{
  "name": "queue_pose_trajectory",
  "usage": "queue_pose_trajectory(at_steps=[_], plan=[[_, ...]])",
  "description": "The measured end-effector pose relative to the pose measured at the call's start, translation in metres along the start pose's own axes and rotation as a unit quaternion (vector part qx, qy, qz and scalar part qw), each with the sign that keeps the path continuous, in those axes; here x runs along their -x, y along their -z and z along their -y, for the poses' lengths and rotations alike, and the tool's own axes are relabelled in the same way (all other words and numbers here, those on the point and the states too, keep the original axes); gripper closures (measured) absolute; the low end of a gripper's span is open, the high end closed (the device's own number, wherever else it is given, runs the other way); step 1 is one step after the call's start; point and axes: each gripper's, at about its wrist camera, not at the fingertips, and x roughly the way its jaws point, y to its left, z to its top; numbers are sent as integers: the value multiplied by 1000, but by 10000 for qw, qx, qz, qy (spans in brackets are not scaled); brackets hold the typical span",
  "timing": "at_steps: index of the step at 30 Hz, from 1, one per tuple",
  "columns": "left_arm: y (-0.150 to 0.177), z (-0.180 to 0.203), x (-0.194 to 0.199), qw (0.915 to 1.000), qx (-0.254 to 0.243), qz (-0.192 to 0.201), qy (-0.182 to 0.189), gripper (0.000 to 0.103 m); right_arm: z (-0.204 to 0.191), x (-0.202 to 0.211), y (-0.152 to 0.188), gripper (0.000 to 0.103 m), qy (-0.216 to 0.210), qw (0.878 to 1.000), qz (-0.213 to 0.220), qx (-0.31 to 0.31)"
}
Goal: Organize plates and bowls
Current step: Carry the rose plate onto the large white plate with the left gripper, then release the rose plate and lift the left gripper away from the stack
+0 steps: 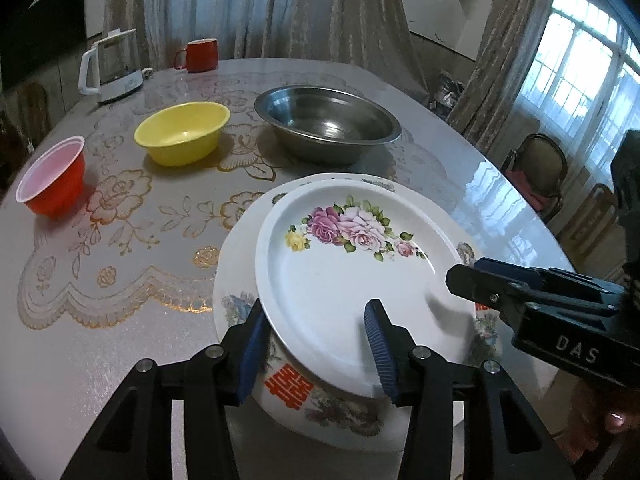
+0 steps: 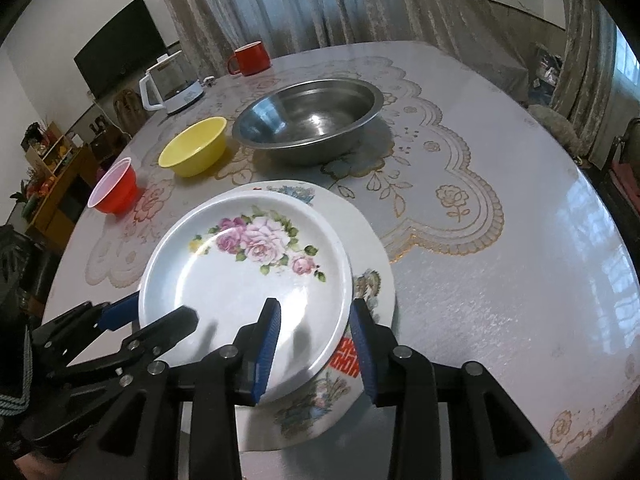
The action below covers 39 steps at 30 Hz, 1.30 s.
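Plates first: rose plate (image 1: 360,280) sitting on top of bigger patterned plate (image 1: 288,392), off-centre, both at near edge of table (image 1: 120,360).

Nearest cam, L gripper (image 1: 316,350) is straddling near-left rim of rose plate; one blue pad (image 1: 252,356) is sitting outside the rim over the lower plate, other pad (image 1: 378,344) is resting inside the well. Jaws part-open; can't tell if pads are actually pressing the rim.

R gripper (image 2: 316,346) is doing same on near-right rim: one pad (image 2: 266,344) inside the well, other pad (image 2: 362,348) outside, over red character mark on lower plate. Jaws part-open, grip not confirmable either. In L wrist view, R gripper is showing at right edge, reaching in over the plate rim.

Rose plate is looking slightly tilted on lower plate; near rim is overhanging it in R wrist view.

Mid table, on gold-flowered lace mat (image 1: 120,216): red bowl w/ white inside (image 1: 52,178) standing at left, yellow bowl (image 1: 182,132) next along, well apart from plates. Large steel basin (image 1: 328,122) standing right of yellow bowl, near but not touching, behind the plates.

Far side: white electric kettle (image 1: 112,66) and red mug (image 1: 200,54) standing side by side at table's back edge. Beyond, curtains (image 1: 280,8) hanging; dark TV screen (image 2: 124,48) on wall at left, bright window (image 1: 592,64) at right, chair (image 1: 540,168) by table.
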Motion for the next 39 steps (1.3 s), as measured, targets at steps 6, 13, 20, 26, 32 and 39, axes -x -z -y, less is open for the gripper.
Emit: queue_pose_trajectory(at_steps=[6,13,20,26,32,39], plan=[[-1,-1,2,9999,-66,-68,127,43,-4,0,4,67,-35,10000,16,32],[4,-5,16,9997,58,66,213,41,-6,3,6,67,55,9998,111,141],[6,4,13,9987,-76,171,483,41,-7,3,8,67,84,9997,132,190],[8,11,10,9970,-157,150,741,41,1,6,10,67,-108,9999,110,-11],[13,1,35,9977,36,573,348,14,9,20,11,67,-545,9968,526,-265],[18,-21,48,9951,427,578,-682,6,3,22,12,65,-577,9963,583,-270]])
